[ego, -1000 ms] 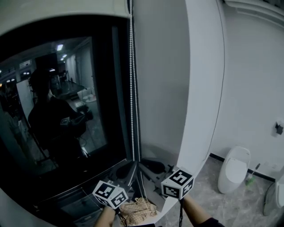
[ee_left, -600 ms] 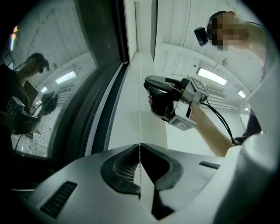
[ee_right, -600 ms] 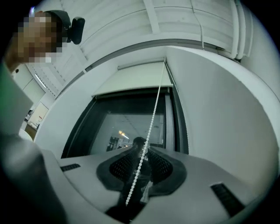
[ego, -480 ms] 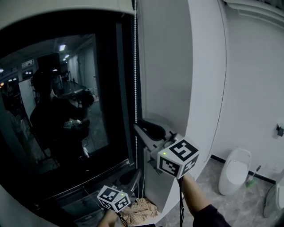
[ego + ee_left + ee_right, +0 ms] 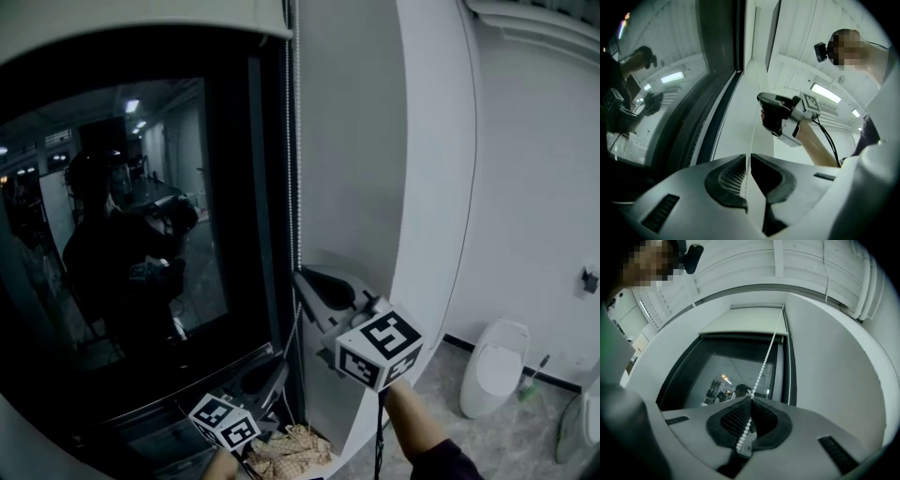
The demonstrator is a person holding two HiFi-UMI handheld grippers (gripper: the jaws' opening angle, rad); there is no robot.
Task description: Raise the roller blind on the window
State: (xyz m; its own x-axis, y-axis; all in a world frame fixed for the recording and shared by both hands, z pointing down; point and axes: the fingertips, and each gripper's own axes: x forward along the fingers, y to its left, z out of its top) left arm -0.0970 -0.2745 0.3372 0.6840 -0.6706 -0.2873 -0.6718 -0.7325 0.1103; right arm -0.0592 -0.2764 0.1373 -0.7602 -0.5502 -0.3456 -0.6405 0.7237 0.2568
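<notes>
The roller blind (image 5: pixel 141 21) (image 5: pixel 745 320) sits high at the window's top, leaving the dark glass (image 5: pixel 122 244) bare. Its white bead chain (image 5: pixel 296 141) (image 5: pixel 769 345) hangs along the right frame. My right gripper (image 5: pixel 311 281) (image 5: pixel 750 401) is at mid height, shut on the chain, whose beads run between the pads. Lower down, my left gripper (image 5: pixel 272 375) (image 5: pixel 750 159) points up, its jaws shut on the thin chain strand (image 5: pixel 751 136). The left gripper view shows the right gripper (image 5: pixel 776 115) above it.
A white wall column (image 5: pixel 431 187) stands right of the window. A white floor fixture (image 5: pixel 492 366) and a brush (image 5: pixel 531 373) stand at the far right. A checked cloth (image 5: pixel 291 450) lies below the sill. The glass reflects a person.
My right gripper rose from beside the left one up the chain to mid height, then sank slightly. The left gripper stayed low.
</notes>
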